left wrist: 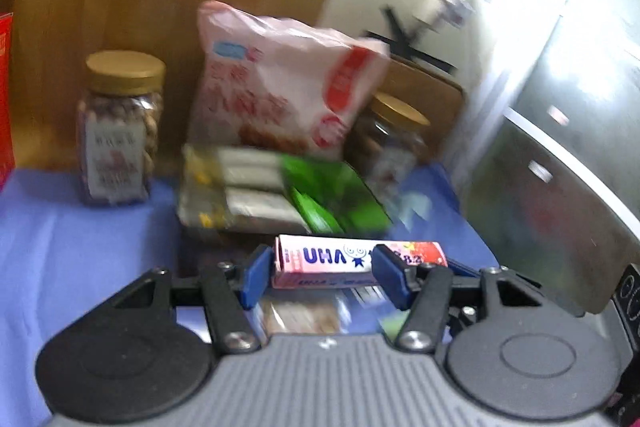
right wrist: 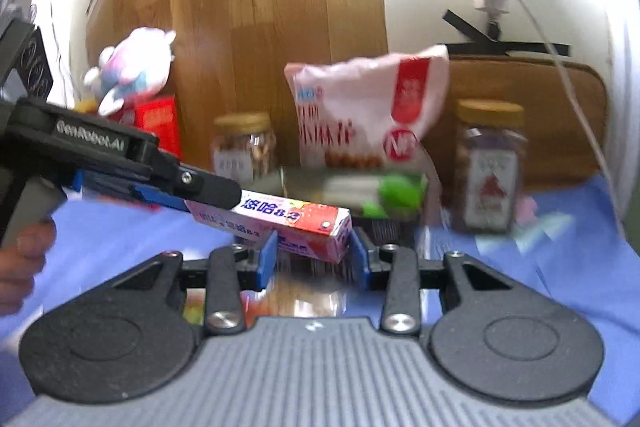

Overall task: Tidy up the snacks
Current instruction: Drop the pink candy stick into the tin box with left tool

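We see the pink candy box lying crosswise, pinched at one end by our left gripper and at the other by our right gripper. Both tilt slightly downward over the blue cloth, facing the snack tray.

Pink candy box, blue cloth, gold-lidded jar

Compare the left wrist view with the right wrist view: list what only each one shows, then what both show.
Only the left wrist view: a grey metal cabinet at the right.
Only the right wrist view: a plush toy, a white cable, and the left gripper from the side.
Both: the pink candy box held by both grippers, the pink snack bag, two gold-lidded jars and the blue cloth.
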